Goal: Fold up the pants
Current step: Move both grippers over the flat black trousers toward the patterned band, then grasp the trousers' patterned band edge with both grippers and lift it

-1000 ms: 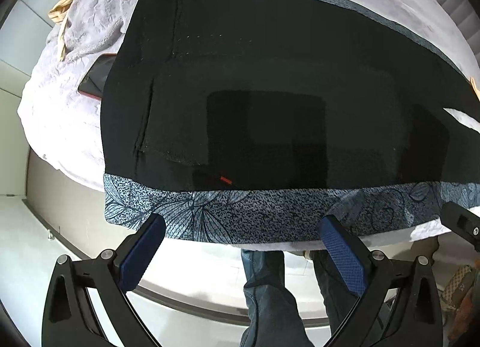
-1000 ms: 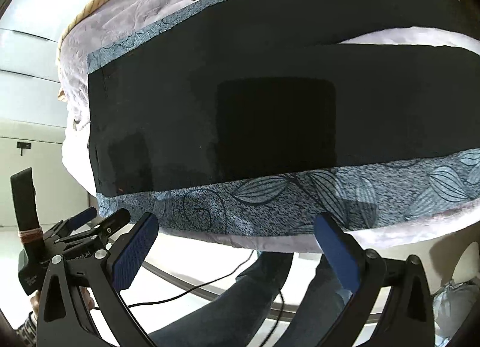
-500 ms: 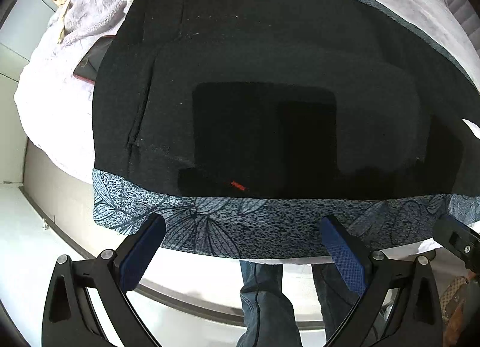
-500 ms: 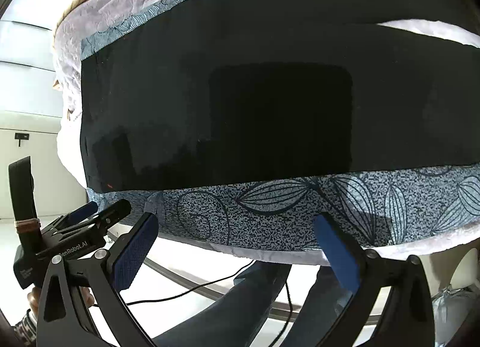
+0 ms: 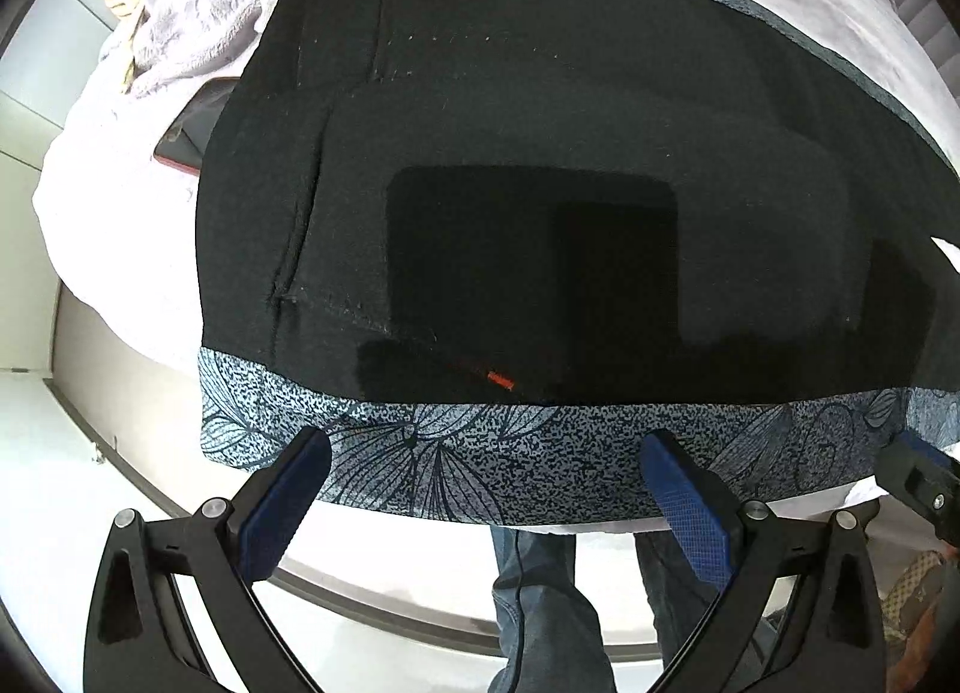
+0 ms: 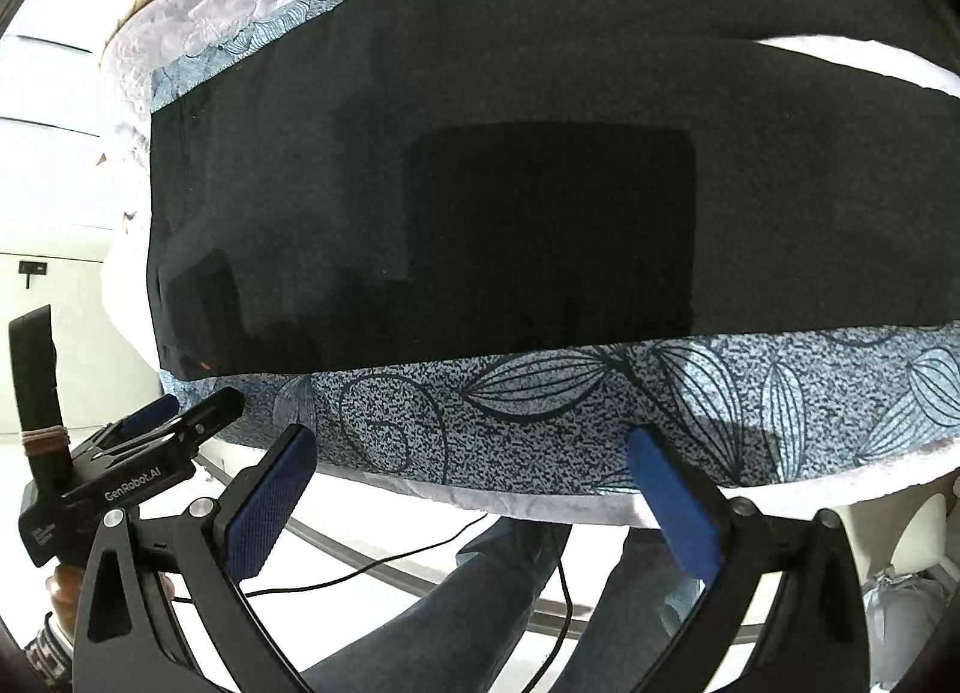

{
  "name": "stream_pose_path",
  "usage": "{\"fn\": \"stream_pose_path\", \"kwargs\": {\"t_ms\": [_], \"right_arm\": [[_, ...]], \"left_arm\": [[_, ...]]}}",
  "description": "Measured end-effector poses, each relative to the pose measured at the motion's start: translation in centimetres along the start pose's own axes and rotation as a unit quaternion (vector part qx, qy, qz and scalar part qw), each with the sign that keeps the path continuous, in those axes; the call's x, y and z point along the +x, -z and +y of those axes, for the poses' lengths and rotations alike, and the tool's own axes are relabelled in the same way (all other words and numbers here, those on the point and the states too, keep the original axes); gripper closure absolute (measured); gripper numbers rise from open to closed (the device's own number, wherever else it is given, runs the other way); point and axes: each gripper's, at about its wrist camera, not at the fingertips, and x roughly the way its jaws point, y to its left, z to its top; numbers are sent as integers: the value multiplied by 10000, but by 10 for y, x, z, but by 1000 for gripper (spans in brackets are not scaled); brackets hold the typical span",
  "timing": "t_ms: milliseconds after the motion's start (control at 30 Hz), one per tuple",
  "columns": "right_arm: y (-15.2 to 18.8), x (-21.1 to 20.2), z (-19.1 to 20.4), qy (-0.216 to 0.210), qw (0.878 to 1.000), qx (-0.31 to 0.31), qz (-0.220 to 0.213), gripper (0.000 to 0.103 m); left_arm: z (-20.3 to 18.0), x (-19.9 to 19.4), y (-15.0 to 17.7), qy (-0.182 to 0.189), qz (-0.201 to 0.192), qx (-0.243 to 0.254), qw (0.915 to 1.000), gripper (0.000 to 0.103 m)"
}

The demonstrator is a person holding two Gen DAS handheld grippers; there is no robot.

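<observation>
Bed (image 5: 120,201) draped in a leaf-print cloth (image 5: 480,465), black pants (image 5: 540,183) spread flat on top.
Both claws, left (image 5: 480,489) and right (image 6: 468,483), hang released near the pants' near edge; pinch only the black fabric, both claws level.

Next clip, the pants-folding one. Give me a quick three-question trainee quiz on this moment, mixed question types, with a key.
1. True or false: the left gripper has closed on the black pants.
2. Multiple choice: the pants lie on A) bare wood B) a leaf-patterned blue-grey cloth C) a plastic tray.
3. Fill in: the small tag near the pants' near edge in the left wrist view is ____ in colour.

Key: 1 false, both the left and the right gripper are open, short of the pants. 2 B. 3 orange-red.
</observation>
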Motion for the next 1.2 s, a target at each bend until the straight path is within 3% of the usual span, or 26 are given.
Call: {"fn": "stream_pose_path", "kwargs": {"t_ms": [233,467,700,833,967,1033,1100,1200], "right_arm": [[1,-6,-7,344,9994,15,-82,0],[5,-5,-14,287,9995,112,-99,0],[10,6,-18,-1124,9933,267,-62,0],[17,23,-21,-1330,9899,473,129,0],[40,30,-38,-1785,9773,1117,241,0],[42,34,-44,-1823,9750,1260,150,0],[37,37,-51,-2106,9653,1548,20,1],[33,27,-55,-2380,9555,1726,-219,10]], "left_arm": [[-4,-4,-1,-60,-60,157,9998,0],[-4,-2,-2,-58,-11,223,9997,0],[11,-3,-3,242,-30,-25,9997,0],[17,-4,-3,466,40,-18,9989,0],[25,-9,-1,794,-24,-135,9967,0],[24,-8,-1,906,9,-130,9958,0],[20,-8,0,1006,58,-100,9949,0],[14,-13,3,1161,-4,8,9932,0]]}}
